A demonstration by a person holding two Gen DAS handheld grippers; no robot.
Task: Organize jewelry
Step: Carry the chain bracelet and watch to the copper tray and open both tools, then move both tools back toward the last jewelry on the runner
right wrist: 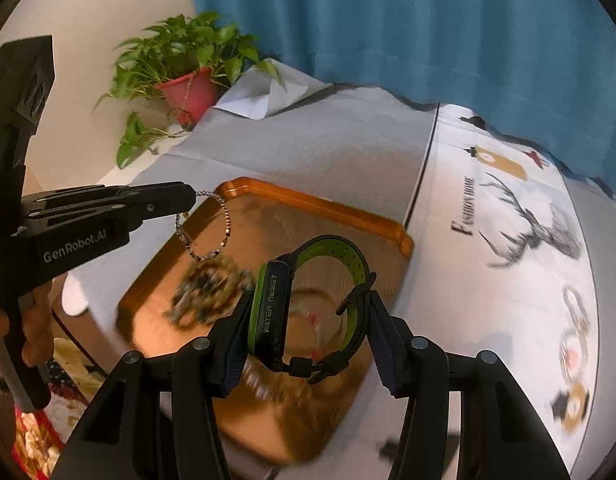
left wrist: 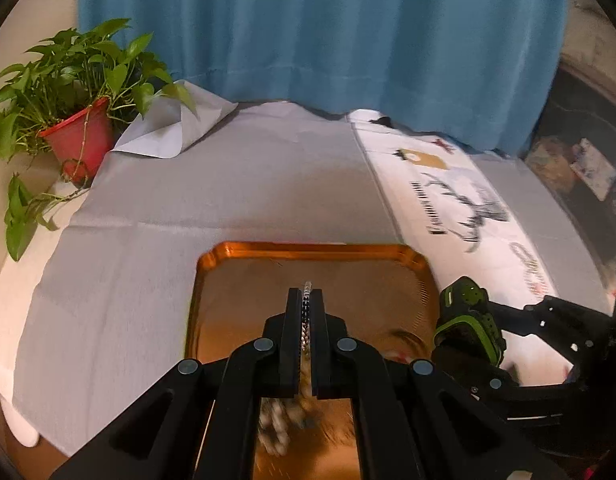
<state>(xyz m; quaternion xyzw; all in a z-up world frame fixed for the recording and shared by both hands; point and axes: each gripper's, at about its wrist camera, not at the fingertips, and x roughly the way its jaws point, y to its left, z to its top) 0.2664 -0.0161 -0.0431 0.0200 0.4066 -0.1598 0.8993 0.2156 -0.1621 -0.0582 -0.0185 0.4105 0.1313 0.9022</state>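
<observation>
Gripping a beaded bracelet (right wrist: 206, 226), left tongs (left wrist: 307, 300); right tongs (right wrist: 308, 320) clasping watch (right wrist: 304, 304), tray (right wrist: 308, 200) jewelry (right wrist: 206, 288) blurred

jewelry heap (right wrist: 206, 288) blurred, tray (right wrist: 268, 432) edge smeared

A table is covered by a grey cloth (left wrist: 228, 184) with a white printed cloth (right wrist: 508, 264) beside it on the right. On the grey cloth lies 1 orange tray (left wrist: 312, 249). A potted plant (left wrist: 82, 140) in a red pot stands at the far left corner, where the grey cloth's edge is folded up.
</observation>
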